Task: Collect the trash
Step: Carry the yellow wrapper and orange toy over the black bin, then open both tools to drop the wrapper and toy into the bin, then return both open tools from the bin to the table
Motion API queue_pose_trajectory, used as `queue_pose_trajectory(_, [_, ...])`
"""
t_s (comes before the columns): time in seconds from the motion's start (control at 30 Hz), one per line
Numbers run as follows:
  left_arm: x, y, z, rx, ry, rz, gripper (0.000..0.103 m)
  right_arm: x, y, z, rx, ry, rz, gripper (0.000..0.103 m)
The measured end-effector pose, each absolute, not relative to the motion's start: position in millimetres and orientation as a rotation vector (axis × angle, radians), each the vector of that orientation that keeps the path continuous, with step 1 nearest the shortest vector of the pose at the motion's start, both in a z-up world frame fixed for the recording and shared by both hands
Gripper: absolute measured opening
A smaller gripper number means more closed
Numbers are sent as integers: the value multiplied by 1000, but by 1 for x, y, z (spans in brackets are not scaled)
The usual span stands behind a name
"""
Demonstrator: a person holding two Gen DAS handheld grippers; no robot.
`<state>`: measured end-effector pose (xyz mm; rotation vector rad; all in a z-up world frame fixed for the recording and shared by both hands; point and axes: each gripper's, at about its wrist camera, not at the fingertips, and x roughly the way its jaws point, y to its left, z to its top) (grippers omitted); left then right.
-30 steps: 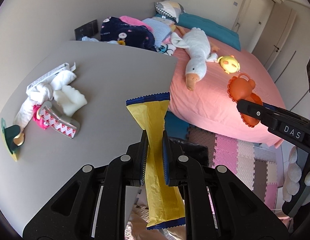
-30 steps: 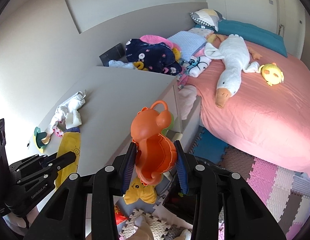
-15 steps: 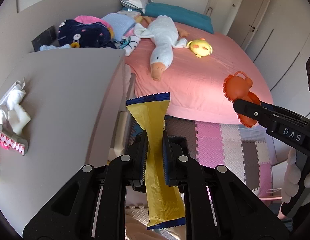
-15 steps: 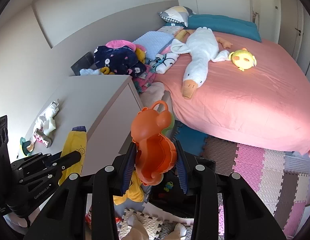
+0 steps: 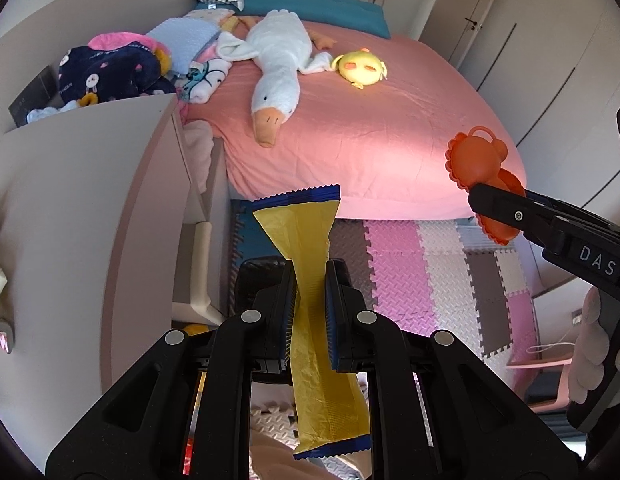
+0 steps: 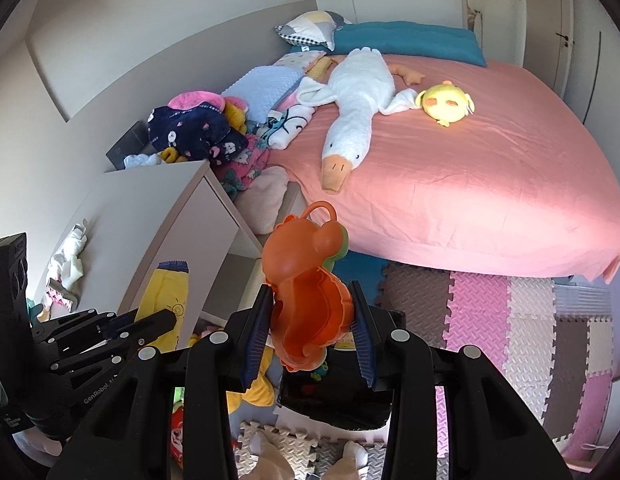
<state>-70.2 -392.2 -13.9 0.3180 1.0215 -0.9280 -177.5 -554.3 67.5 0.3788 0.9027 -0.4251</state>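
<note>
My left gripper [image 5: 309,280] is shut on a yellow snack wrapper with blue ends [image 5: 306,236], held upright over the floor beside the cabinet. The wrapper also shows in the right wrist view [image 6: 168,296], in the left gripper [image 6: 166,320]. My right gripper [image 6: 312,304] is shut on an orange monkey-shaped plastic container [image 6: 310,288]. It shows at the right of the left wrist view [image 5: 476,162], in the right gripper [image 5: 476,196]. A black bin [image 6: 338,392] sits on the floor below the right gripper, mostly hidden by it.
A grey cabinet [image 5: 70,200] stands at the left with white cloth and small items [image 6: 68,264] on it. A pink bed [image 6: 450,168] holds a goose plush [image 6: 358,96] and a yellow chick toy [image 6: 446,102]. Foam mats [image 6: 510,320] cover the floor.
Both grippers have moved away from the cabinet top toward the floor by the bed, each keeping its hold. The cabinet has slid to the left in both views.
</note>
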Motion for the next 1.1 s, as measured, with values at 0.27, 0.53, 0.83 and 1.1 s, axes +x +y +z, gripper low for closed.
queue_pose_trajectory(0.27, [-65, -402, -23, 355, 1060, -956, 15, -174, -559, 61, 390, 927, -439, 40])
queue_pose_trajectory(0.53, [-61, -402, -23, 356, 1002, -894, 77, -174, -559, 67, 361, 894, -509, 53])
queue_pose_trajectory(0.83, [-50, -381, -24, 334, 1013, -839, 77, -166, -551, 69, 367, 876, -454, 53])
queue_pose_trajectory(1.1, [-34, -340, -23, 300, 1018, -751, 77, -139, -516, 65, 345, 892, -365, 53])
